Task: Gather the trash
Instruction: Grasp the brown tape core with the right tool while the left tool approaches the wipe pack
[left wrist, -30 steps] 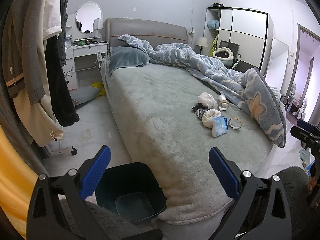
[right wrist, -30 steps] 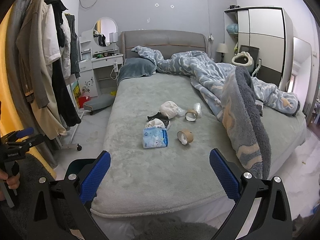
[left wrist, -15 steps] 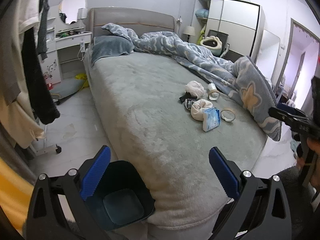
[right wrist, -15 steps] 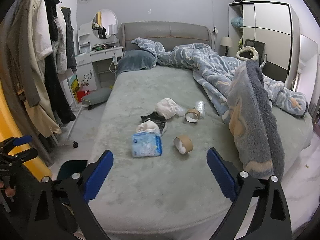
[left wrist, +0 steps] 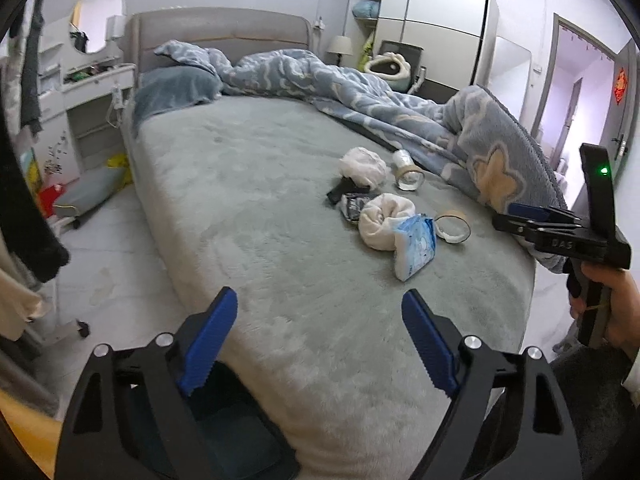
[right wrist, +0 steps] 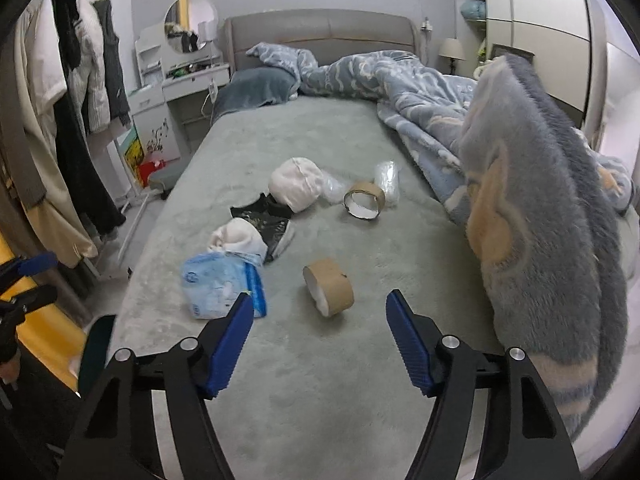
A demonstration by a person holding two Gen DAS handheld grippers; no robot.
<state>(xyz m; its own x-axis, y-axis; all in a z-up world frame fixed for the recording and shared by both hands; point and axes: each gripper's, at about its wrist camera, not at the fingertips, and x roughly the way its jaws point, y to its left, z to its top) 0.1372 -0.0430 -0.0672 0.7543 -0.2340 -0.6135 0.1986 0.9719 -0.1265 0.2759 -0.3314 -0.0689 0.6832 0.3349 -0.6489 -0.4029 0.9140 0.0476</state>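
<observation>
Brown tape roll [right wrist: 329,287] lies just beyond the gaping right gripper [right wrist: 320,336].

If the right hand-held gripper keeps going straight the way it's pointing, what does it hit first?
Probably the brown tape roll lying just ahead of the open right hand-held gripper on the bed, though depth is hard to judge.

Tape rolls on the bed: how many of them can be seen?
2 cardboard rolls: the near tape roll lies beside the blue tissue pack; the far tape roll lies beside the white bundle. Others may be hidden under the blanket.
</observation>
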